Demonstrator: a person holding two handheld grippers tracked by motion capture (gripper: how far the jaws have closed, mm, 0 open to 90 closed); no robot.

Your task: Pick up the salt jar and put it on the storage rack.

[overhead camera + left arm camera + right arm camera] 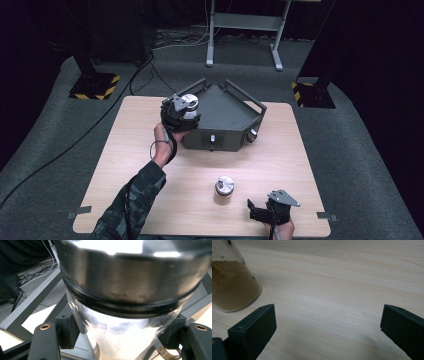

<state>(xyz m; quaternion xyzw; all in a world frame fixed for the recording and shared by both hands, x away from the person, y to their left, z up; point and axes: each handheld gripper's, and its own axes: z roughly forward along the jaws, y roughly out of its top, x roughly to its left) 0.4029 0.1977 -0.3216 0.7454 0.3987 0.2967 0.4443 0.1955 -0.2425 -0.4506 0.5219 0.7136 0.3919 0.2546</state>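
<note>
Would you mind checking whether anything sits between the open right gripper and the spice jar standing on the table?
Nothing visible does. Bare table lies between the right gripper and the spice jar, which stands off toward its left jaw.

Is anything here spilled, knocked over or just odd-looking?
Nothing stands out. The left gripper holds a metal-capped jar above the edge of the dark grey tray. A second jar of brown powder stands upright on the table near the open right gripper. No spill shows.
</note>
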